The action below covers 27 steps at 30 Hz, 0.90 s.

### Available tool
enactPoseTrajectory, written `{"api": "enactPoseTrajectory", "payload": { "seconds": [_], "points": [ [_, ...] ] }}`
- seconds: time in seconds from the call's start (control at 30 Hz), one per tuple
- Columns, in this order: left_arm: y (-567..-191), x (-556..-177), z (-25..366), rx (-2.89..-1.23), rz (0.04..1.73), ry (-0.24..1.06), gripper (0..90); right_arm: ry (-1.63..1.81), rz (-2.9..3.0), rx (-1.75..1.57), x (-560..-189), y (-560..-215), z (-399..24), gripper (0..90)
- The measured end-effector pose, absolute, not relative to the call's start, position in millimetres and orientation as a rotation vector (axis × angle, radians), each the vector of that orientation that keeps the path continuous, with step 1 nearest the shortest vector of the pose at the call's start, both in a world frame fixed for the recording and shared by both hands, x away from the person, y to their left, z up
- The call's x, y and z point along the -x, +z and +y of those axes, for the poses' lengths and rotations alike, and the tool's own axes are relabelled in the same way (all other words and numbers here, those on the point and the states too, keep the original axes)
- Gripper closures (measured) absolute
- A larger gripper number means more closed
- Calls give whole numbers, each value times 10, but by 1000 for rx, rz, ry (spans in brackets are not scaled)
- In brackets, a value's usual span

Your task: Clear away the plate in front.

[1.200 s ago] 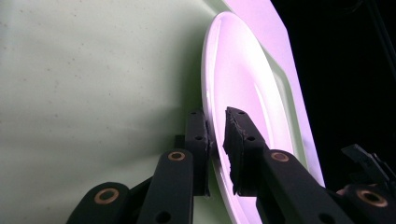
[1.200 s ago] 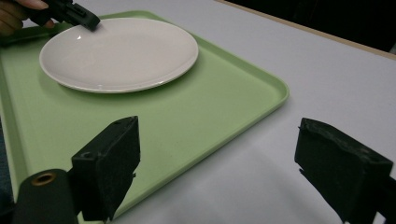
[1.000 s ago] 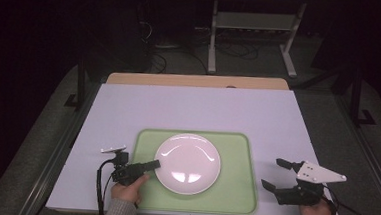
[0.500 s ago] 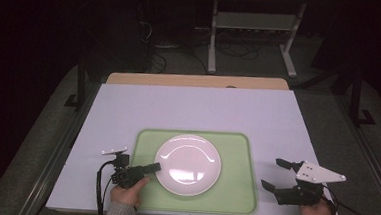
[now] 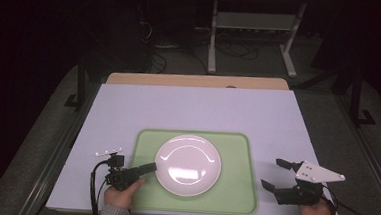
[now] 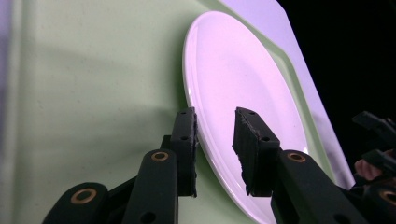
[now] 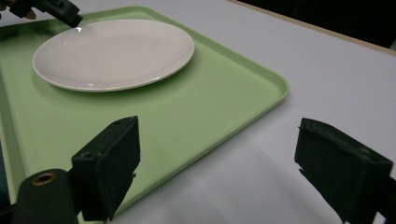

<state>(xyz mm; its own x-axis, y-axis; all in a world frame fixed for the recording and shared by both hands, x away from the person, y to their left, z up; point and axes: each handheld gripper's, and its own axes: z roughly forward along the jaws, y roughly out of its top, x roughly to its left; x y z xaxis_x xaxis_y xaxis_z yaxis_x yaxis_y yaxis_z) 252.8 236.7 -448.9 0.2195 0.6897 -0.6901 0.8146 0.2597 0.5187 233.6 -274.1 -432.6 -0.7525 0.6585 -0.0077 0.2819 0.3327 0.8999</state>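
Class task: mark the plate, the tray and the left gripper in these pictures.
plate (image 5: 188, 163), high view, middle of its face.
tray (image 5: 233, 190), high view, bare floor right of the plate.
left gripper (image 6: 215, 140), left gripper view, midway between its fingertips at the plate's rim.

A white-covered tabletop (image 5: 198, 108) with a strip of bare wood (image 5: 195, 81) along its far edge stands on a grey floor (image 5: 376, 149) in a dark room, the light falling mainly on the tabletop while the surroundings recede into shadow. Beyond the far edge, a pale metal stand (image 5: 253, 26) with splayed feet rests on the floor among loose cables (image 5: 167, 51). Dark frame rails (image 5: 82, 81) flank the tabletop on both sides.
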Motion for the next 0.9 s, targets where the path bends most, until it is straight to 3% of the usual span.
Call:
{"api": "enactPoseTrajectory", "payload": {
  "seconds": [0.37,0.9],
  "points": [
    [-4374,-2517,2386,-1505,1435,-89,664,1392,2232,-844,-2342,-4333,-2750,134],
    [-4162,-2582,2499,-1632,1293,128,606,1387,2230,-851,-2351,-4338,-2759,134]
  ]
}}
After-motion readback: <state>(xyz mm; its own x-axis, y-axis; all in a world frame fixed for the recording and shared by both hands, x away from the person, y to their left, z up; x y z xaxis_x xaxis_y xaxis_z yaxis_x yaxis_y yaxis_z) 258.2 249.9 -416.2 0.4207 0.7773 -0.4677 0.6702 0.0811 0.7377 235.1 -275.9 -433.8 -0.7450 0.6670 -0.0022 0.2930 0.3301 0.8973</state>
